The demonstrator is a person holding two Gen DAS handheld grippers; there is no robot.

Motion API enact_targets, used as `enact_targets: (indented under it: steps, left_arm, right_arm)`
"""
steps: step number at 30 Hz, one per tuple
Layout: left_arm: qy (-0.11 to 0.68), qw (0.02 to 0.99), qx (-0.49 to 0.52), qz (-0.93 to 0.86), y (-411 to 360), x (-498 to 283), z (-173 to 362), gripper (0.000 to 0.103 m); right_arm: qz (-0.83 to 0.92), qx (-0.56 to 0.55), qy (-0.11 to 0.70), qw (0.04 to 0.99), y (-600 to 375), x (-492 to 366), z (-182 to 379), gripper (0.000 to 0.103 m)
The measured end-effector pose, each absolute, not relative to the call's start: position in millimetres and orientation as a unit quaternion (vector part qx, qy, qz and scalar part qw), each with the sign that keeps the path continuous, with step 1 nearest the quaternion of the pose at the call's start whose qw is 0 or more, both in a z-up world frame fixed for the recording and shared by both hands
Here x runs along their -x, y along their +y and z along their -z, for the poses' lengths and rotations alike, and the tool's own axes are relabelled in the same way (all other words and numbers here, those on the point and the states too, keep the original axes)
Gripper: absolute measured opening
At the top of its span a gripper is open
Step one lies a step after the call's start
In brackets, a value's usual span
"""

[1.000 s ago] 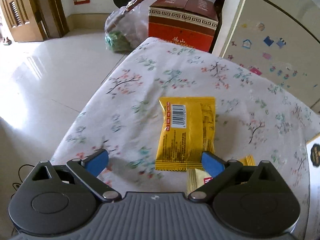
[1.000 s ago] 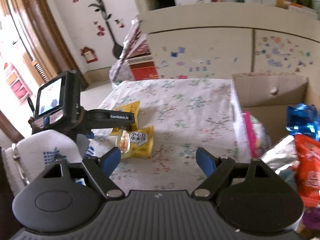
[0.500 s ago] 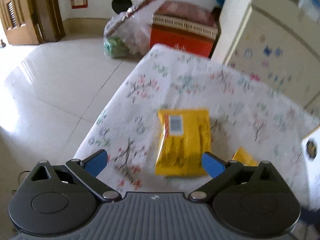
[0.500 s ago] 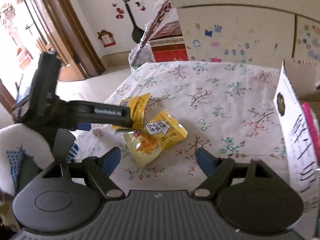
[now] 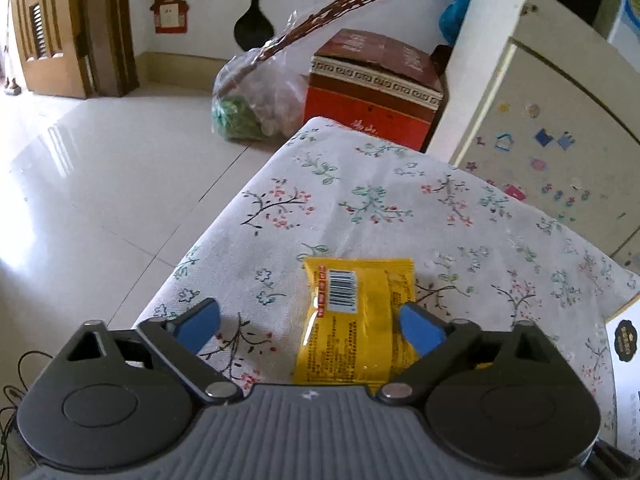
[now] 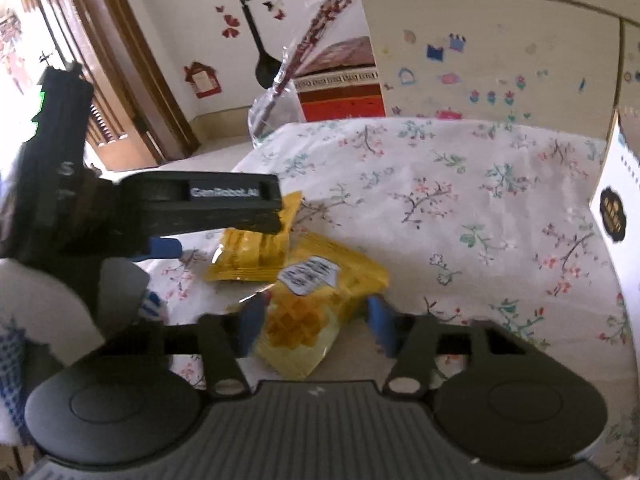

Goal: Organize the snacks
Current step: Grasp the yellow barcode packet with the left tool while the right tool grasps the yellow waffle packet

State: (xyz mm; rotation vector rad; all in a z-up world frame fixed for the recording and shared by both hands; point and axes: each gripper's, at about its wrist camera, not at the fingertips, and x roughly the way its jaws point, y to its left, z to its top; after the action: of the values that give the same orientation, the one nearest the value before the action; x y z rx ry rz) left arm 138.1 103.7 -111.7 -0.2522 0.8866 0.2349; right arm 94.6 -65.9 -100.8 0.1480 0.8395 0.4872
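Yellow foil snack packets, two, on bench under floral cloth (image 5: 376, 200). Barcode packet (image 5: 356, 320), back up, crimped ends, lies between left gripper (image 5: 308, 320) jaws; jaws closing, left pad apart from it, right pad at its edge. Window packet (image 6: 320, 300), white label with blurred print, waffle-like snack showing, overlaps first packet's near right corner; right gripper (image 6: 316, 324) jaws clamped on its near end. "GenRobot.AI" on left gripper's side. White carton (image 6: 614, 208) far right.
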Motion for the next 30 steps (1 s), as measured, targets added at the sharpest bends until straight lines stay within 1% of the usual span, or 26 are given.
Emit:
enact_targets:
  steps: [1, 3, 8, 9, 10, 12, 15, 16, 17, 18, 20, 22, 23, 25, 28, 29, 30]
  left_arm:
    - [0.425, 0.891, 0.119, -0.107, 103, -137, 111, 0.090]
    - [0.426, 0.890, 0.124, -0.101, 101, -135, 109, 0.080]
    - [0.436, 0.886, 0.125, -0.095, 96, -122, 107, 0.074]
    - [0.440, 0.886, 0.117, -0.091, 94, -119, 107, 0.074]
    - [0.445, 0.885, 0.106, -0.087, 91, -116, 107, 0.074]
    - [0.451, 0.884, 0.089, -0.084, 88, -109, 106, 0.074]
    - [0.465, 0.878, 0.083, -0.083, 89, -98, 105, 0.074]
    - [0.466, 0.876, 0.088, -0.084, 90, -95, 103, 0.073]
    - [0.463, 0.876, 0.105, -0.085, 95, -92, 101, 0.072]
    - [0.452, 0.879, 0.125, -0.087, 101, -90, 99, 0.072]
    - [0.428, 0.888, 0.142, -0.092, 112, -88, 92, 0.072]
    - [0.416, 0.892, 0.146, -0.098, 118, -89, 88, 0.073]
    - [0.412, 0.892, 0.152, -0.103, 119, -90, 88, 0.074]
    - [0.411, 0.890, 0.172, -0.100, 121, -92, 92, 0.078]
    - [0.411, 0.892, 0.163, -0.096, 114, -99, 97, 0.081]
    - [0.407, 0.894, 0.160, -0.094, 112, -101, 97, 0.083]
    - [0.404, 0.896, 0.160, -0.094, 110, -104, 98, 0.087]
  right_arm:
    - [-0.235, -0.067, 0.403, 0.882, -66, -95, 100, 0.040]
    - [-0.235, -0.064, 0.408, 0.880, -68, -95, 100, 0.032]
    - [-0.214, -0.058, 0.422, 0.879, -82, -91, 98, 0.031]
    - [-0.206, -0.055, 0.427, 0.879, -85, -90, 97, 0.031]
    - [-0.196, -0.052, 0.432, 0.879, -89, -88, 96, 0.026]
    - [-0.174, -0.057, 0.438, 0.880, -99, -83, 94, 0.026]
    - [-0.159, -0.080, 0.443, 0.879, -113, -79, 90, 0.031]
    - [-0.161, -0.095, 0.437, 0.880, -117, -77, 89, 0.034]
    - [-0.167, -0.109, 0.429, 0.881, -119, -76, 87, 0.034]
    - [-0.176, -0.122, 0.421, 0.882, -120, -76, 85, 0.035]
    - [-0.192, -0.133, 0.406, 0.883, -114, -77, 80, 0.043]
    - [-0.203, -0.126, 0.398, 0.886, -102, -80, 76, 0.067]
    - [-0.208, -0.123, 0.393, 0.887, -95, -82, 76, 0.070]
    - [-0.217, -0.118, 0.388, 0.888, -81, -87, 77, 0.071]
    - [-0.213, -0.092, 0.395, 0.889, -63, -91, 85, 0.072]
    - [-0.209, -0.081, 0.395, 0.891, -59, -92, 89, 0.072]
    - [-0.206, -0.071, 0.397, 0.892, -55, -92, 93, 0.072]
